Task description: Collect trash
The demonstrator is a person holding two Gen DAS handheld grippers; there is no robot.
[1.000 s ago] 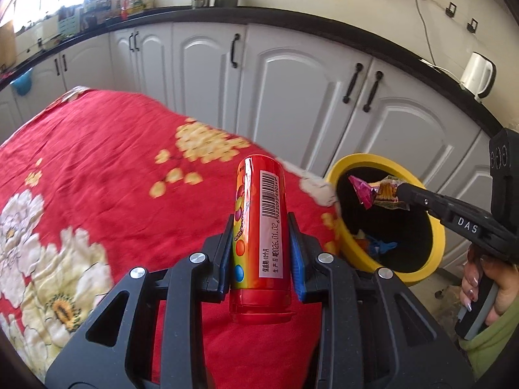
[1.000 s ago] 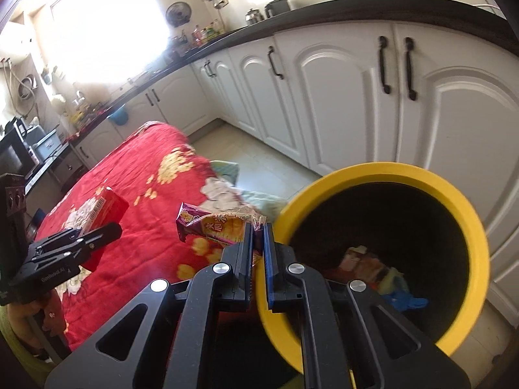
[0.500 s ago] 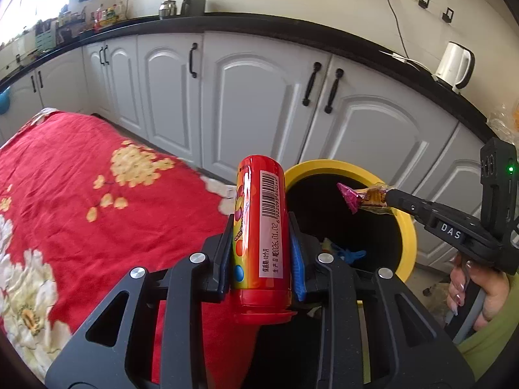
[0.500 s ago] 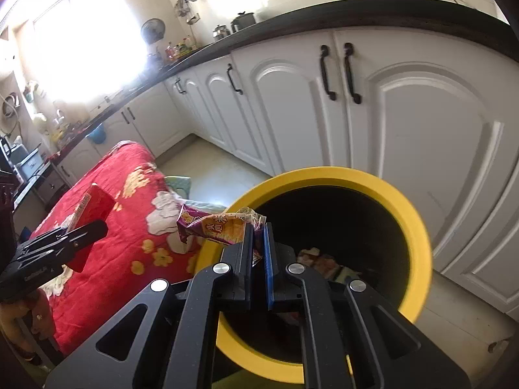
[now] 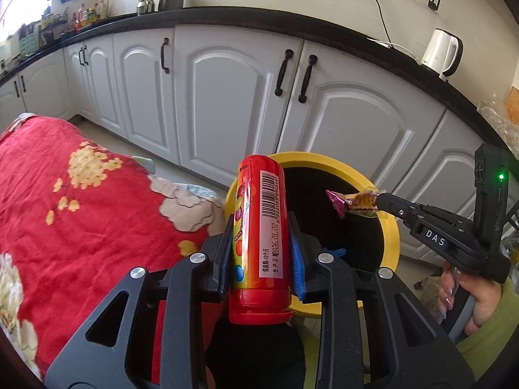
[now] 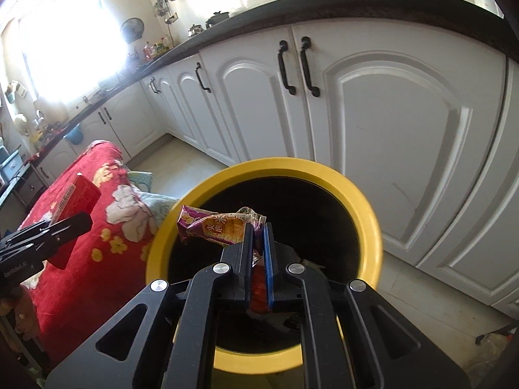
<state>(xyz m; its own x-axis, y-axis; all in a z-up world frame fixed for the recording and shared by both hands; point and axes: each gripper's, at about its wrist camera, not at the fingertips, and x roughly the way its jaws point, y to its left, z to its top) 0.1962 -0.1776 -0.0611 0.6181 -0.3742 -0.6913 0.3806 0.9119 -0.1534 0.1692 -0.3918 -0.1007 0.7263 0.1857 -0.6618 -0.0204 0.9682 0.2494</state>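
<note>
While both hands hover at the yellow bin [image 6: 366, 214], each tool carries one piece of trash. The left tool [image 5: 261, 256] is clamped on a red candy tube [image 5: 259, 227], which stands upright between its pads, gripped at mid-body with the flared cap end below the pads and the rounded end above. Beyond that tool lies the bin's near rim, so the tube is at the edge of the opening, not clearly over it.

The tube looks stiff and smooth: a rigid cylinder that should hold its shape under a firm squeeze, probably light if empty. Its glossy label may slide along the pads, so the mid-body hold, with the cap flange as a stop below, seems the safest place to grip it.

The right tool [image 6: 258, 253] is closed tight on a crumpled purple snack wrapper [image 6: 214, 228], pinched by one end, the rest sticking out to that tool's left and ahead of its tips, above the bin's dark mouth. Thin, soft film like this weighs almost nothing and crushes flat, so it needs fully closed pads. It may cling to a pad or drift sideways on release, so letting go low over the opening looks wise.

Some trash [image 6: 311, 264] already lies inside the bin.
</note>
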